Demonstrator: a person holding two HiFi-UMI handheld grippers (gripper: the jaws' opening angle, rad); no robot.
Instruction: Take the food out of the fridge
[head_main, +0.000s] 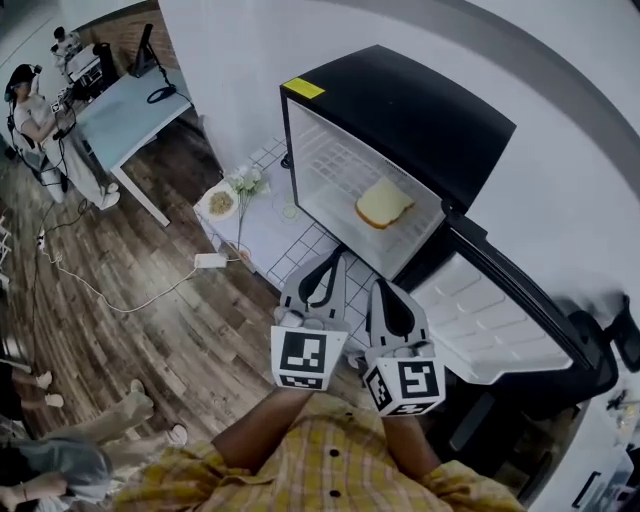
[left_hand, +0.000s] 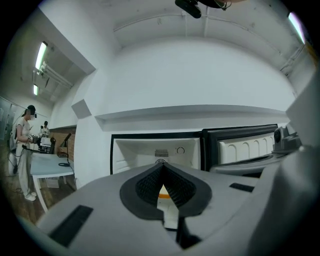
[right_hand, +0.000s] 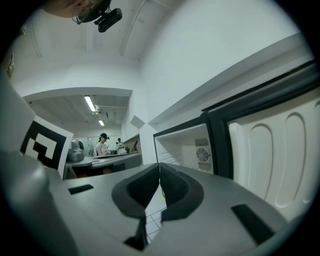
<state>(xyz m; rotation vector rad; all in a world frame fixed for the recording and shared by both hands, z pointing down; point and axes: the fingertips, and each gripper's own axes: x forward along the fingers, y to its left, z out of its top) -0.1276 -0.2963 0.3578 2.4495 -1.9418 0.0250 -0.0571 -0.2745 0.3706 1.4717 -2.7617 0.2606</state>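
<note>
A slice of toast (head_main: 384, 204) lies on the white shelf inside a small black fridge (head_main: 410, 110), whose door (head_main: 490, 320) hangs open to the right. My left gripper (head_main: 337, 256) and right gripper (head_main: 380, 288) are side by side in front of the opening, short of the toast, both pointing toward it. Both are shut with nothing in them. In the left gripper view the gripper (left_hand: 162, 169) has its pads pressed together, the fridge (left_hand: 155, 150) is straight ahead and a sliver of toast (left_hand: 162, 191) shows below the tips. In the right gripper view the gripper (right_hand: 159, 167) faces the fridge's inside (right_hand: 187, 145) and its door (right_hand: 280, 150).
The fridge stands on a low white tiled table (head_main: 262, 232) that also bears a plate of food (head_main: 220, 202) and a bunch of flowers (head_main: 246, 183). A power strip (head_main: 210, 260) lies on the wooden floor. A person (head_main: 30, 112) stands at a pale table (head_main: 130, 108) far left.
</note>
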